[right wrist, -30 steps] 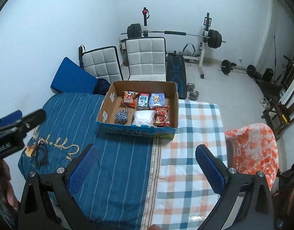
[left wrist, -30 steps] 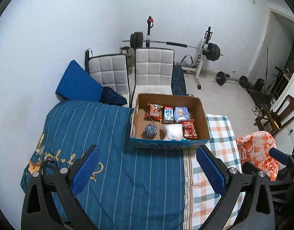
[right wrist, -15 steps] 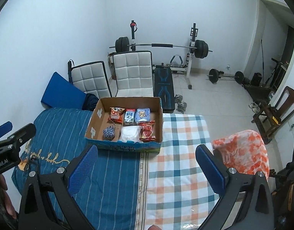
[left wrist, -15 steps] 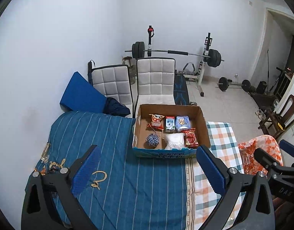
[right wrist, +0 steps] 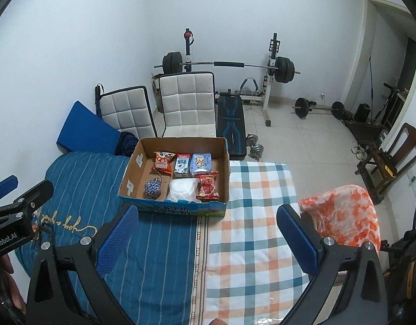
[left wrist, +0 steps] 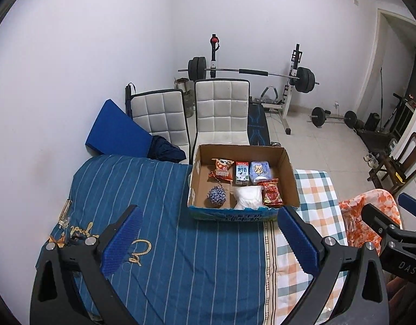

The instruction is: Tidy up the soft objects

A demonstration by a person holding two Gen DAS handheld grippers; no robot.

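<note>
A cardboard box (left wrist: 292,173) (right wrist: 132,166) sits on a table covered with a blue striped cloth and a checked cloth. In it lie a blue-white yarn ball (left wrist: 217,195) (right wrist: 152,186), a white soft bundle (left wrist: 248,196) (right wrist: 182,189), a red snack bag (left wrist: 273,195) (right wrist: 207,185), an orange snack bag (left wrist: 221,169), a milk carton (left wrist: 241,172) and a blue tissue pack (left wrist: 260,171). My left gripper (left wrist: 208,239) is open and empty, well short of the box. My right gripper (right wrist: 208,239) is open and empty above the cloths.
Two white padded chairs (left wrist: 221,111) and a blue cushion (left wrist: 118,132) stand behind the table. An orange-white cloth (right wrist: 343,214) drapes a chair at the right. A barbell rack (right wrist: 229,65) and weights fill the far floor.
Both grippers have pulled back and risen away from the box, which now looks smaller and farther. Both stay open and empty.
</note>
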